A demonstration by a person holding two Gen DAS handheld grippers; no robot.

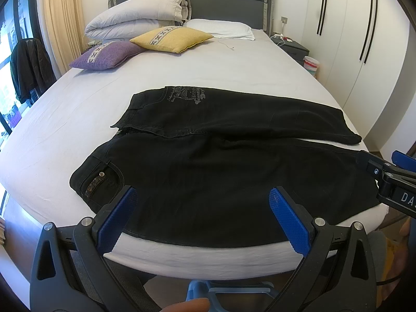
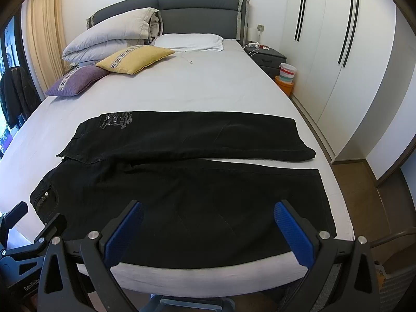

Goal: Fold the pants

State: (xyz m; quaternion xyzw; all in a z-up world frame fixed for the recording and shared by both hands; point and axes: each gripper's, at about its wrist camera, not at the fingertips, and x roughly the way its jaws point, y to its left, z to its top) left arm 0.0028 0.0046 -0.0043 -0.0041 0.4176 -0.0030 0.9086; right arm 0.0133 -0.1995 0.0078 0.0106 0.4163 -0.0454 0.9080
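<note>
Black pants lie spread flat across the foot of the bed, waist to the left and both legs running right. The far leg carries a grey print near the waist, and a strip of sheet shows between the two legs at the right. My left gripper hovers open over the near leg by the bed's front edge, holding nothing. My right gripper is open too, above the near leg further right. Each gripper shows at the edge of the other's view: right gripper, left gripper.
The bed has a grey sheet. At its head lie a purple cushion, a yellow cushion, a folded duvet and a white pillow. A nightstand and white wardrobe stand on the right; a dark jacket hangs at left.
</note>
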